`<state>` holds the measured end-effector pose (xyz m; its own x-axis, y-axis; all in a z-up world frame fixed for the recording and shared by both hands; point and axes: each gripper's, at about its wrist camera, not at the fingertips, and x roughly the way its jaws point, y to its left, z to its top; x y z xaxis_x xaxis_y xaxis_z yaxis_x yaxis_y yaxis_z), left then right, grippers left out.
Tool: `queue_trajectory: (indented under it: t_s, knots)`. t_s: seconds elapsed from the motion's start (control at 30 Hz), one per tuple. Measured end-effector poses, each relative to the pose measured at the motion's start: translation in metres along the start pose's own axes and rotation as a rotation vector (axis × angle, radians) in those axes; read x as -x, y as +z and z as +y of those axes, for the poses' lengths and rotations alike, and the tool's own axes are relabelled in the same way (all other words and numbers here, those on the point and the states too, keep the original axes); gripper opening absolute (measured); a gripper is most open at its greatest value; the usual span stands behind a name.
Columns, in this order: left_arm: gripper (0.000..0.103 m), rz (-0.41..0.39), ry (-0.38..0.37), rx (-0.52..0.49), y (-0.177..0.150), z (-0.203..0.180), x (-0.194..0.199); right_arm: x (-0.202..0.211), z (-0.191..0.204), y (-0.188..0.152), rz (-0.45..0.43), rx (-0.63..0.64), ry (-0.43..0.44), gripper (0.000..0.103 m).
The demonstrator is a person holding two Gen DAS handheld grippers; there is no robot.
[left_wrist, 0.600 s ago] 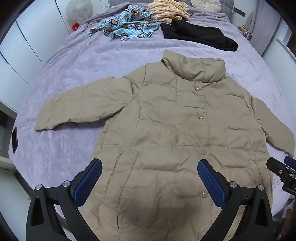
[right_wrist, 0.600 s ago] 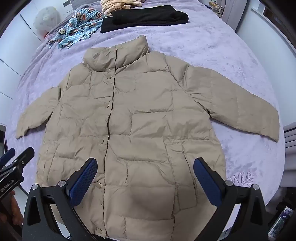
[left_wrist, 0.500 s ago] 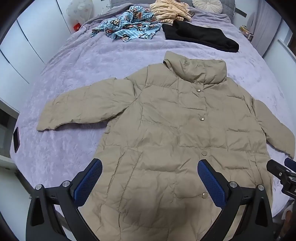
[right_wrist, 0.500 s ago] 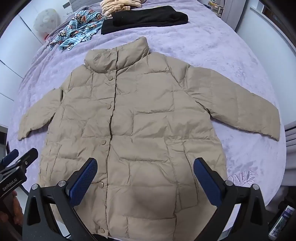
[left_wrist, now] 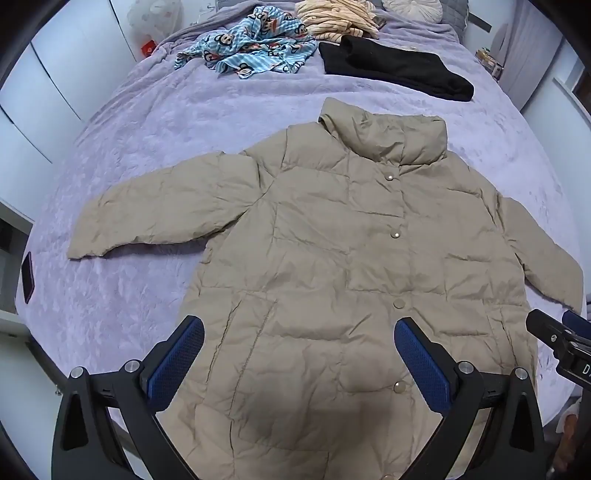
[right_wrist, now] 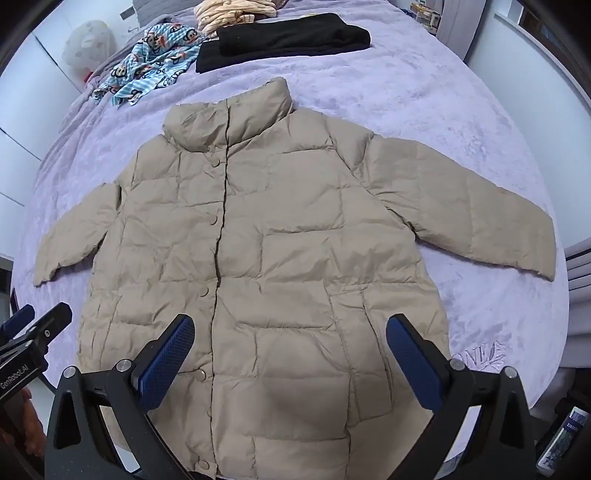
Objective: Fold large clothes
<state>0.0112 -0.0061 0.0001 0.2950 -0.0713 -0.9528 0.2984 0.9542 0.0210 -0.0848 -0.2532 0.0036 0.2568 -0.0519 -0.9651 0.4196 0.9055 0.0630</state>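
Observation:
A beige puffer jacket [left_wrist: 351, 258] lies flat and front up on a purple bedspread [left_wrist: 184, 118], buttoned, collar far from me, both sleeves spread out sideways. It also shows in the right wrist view [right_wrist: 288, 240]. My left gripper [left_wrist: 298, 350] is open and empty, held above the jacket's lower left part. My right gripper [right_wrist: 290, 349] is open and empty, held above the jacket's lower right part. Each gripper's tip shows at the edge of the other's view.
At the far end of the bed lie a blue patterned garment [left_wrist: 251, 51], a folded black garment [left_wrist: 395, 70] and a striped cream garment [left_wrist: 336, 18]. A dark phone [left_wrist: 27, 275] lies at the bed's left edge. White wardrobe doors [left_wrist: 55, 74] stand at left.
Both views have shifted slightly back and down, so the jacket sits a little lower in frame. The jacket has not moved. Both grippers stay open.

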Motion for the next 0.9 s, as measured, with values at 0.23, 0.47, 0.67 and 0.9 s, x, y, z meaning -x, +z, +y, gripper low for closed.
queue_trajectory:
  t_s: [0.23, 0.47, 0.67, 0.9]
  knots:
    - [0.103, 0.005, -0.003, 0.002, 0.0005, -0.0018, -0.0010, -0.0041, -0.0015, 0.0027, 0.002, -0.003, -0.001, 0.103]
    - [0.103, 0.016, 0.000, -0.007, 0.0030, -0.0041, -0.0046, -0.0060, -0.0032, 0.0033, 0.005, -0.005, 0.001, 0.103]
    - [0.103, 0.017, 0.001, -0.003, 0.0028, -0.0048, -0.0054, -0.0093, -0.0059, 0.0071, 0.006, -0.010, 0.001, 0.103]
    - [0.103, 0.028, 0.001, -0.005, 0.0054, -0.0075, -0.0076, -0.0108, -0.0057, 0.0079, 0.012, -0.006, 0.007, 0.103]
